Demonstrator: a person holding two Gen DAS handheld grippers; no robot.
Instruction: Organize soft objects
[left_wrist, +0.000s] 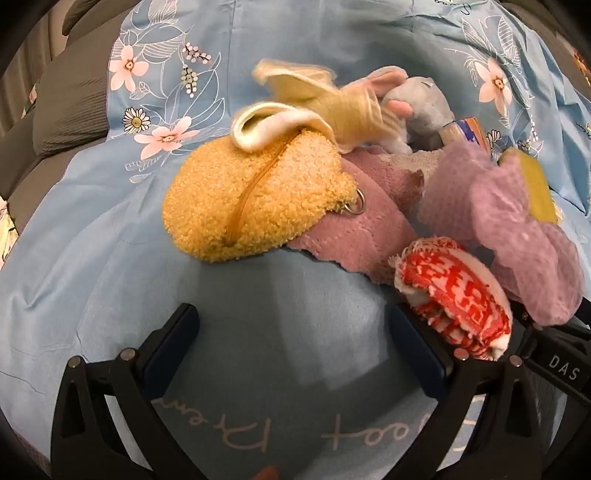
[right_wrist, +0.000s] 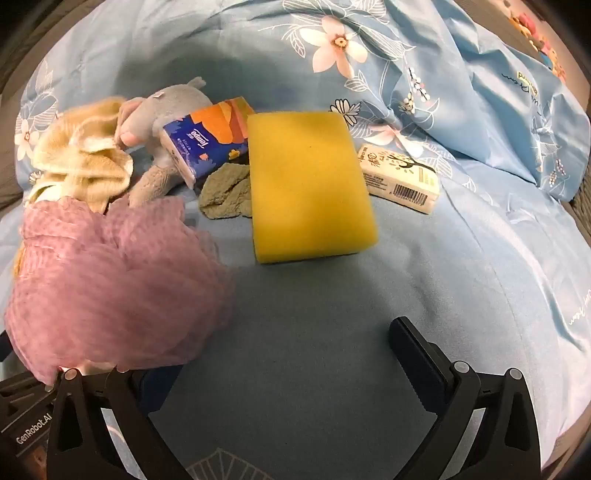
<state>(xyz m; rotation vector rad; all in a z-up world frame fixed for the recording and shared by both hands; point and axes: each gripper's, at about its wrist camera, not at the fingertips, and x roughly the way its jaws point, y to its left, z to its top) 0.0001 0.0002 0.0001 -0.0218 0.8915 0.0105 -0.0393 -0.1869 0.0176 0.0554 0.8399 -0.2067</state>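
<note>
In the left wrist view a fuzzy yellow zip pouch (left_wrist: 255, 199) lies on a pink cloth (left_wrist: 354, 229), with a cream towel (left_wrist: 332, 103) and a grey plush toy (left_wrist: 424, 107) behind. A red-and-white cloth (left_wrist: 454, 295) rests against the outer side of my left gripper's right finger. My left gripper (left_wrist: 295, 343) is open over bare bedspread, holding nothing. In the right wrist view a purple waffle cloth (right_wrist: 110, 280) drapes over the left fingertip of my open right gripper (right_wrist: 288, 369). A yellow sponge (right_wrist: 310, 184) lies ahead of it.
Everything sits on a light blue flowered bedspread (right_wrist: 424, 295). A blue-and-orange tissue pack (right_wrist: 207, 140) leans on the grey plush toy (right_wrist: 166, 110). A grey-green rag (right_wrist: 227, 192) and a white tissue pack (right_wrist: 402, 181) flank the sponge. Grey cushions (left_wrist: 66, 103) lie far left.
</note>
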